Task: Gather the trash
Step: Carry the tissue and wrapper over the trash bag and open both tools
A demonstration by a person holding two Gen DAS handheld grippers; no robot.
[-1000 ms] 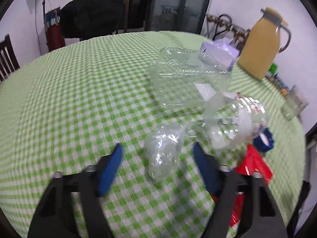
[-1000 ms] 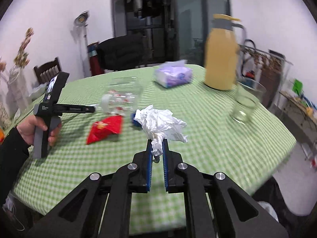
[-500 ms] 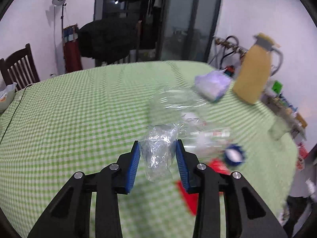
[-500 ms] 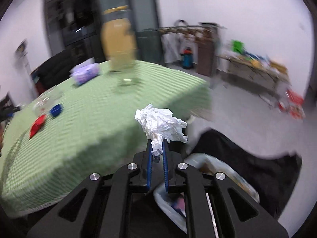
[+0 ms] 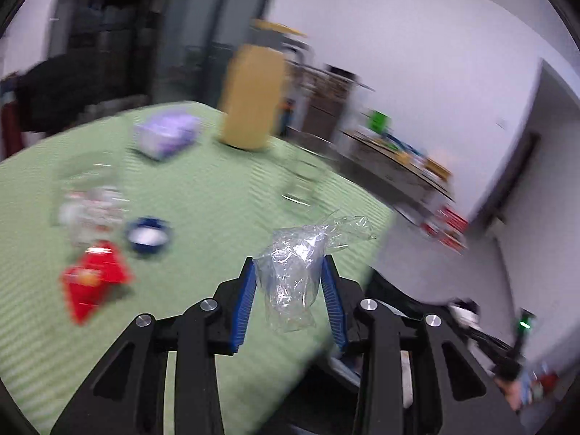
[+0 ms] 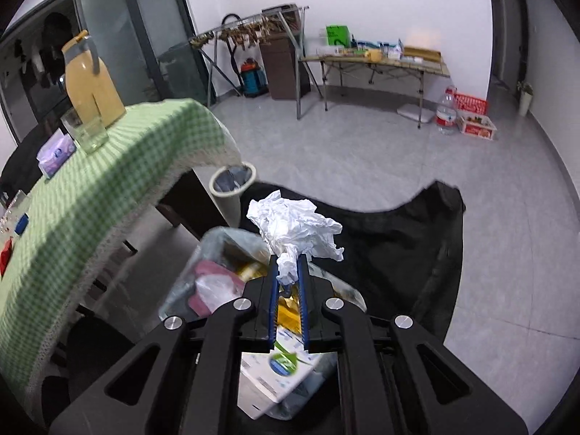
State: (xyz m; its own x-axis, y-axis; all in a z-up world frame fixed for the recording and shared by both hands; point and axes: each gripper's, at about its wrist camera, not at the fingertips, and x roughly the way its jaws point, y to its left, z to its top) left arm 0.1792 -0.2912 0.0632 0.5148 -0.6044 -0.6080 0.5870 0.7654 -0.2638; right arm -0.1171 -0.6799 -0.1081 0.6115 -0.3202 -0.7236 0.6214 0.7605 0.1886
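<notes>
My left gripper (image 5: 289, 272) is shut on a crumpled clear plastic wrapper (image 5: 290, 275), held above the right edge of the green checked table (image 5: 203, 195). Still on that table lie a red wrapper (image 5: 92, 279), a blue cap (image 5: 148, 235) and a clear plastic bottle (image 5: 90, 210), all blurred. My right gripper (image 6: 289, 266) is shut on a crumpled white tissue (image 6: 293, 228) and hangs over an open trash bag (image 6: 217, 282) full of packaging on the floor beside the table (image 6: 108, 185).
A yellow jug (image 6: 90, 83), a drinking glass (image 6: 85, 130) and a purple tissue pack (image 6: 56, 152) stand on the table. A small white bin (image 6: 232, 188) sits near the table's corner. Black cloth (image 6: 398, 239) surrounds the bag. A folding table (image 6: 377, 61) stands by the far wall.
My left gripper closed on the plastic wrapper, lifted it and swung right toward the table edge. My right gripper carried the tissue off the table and down over the trash bag.
</notes>
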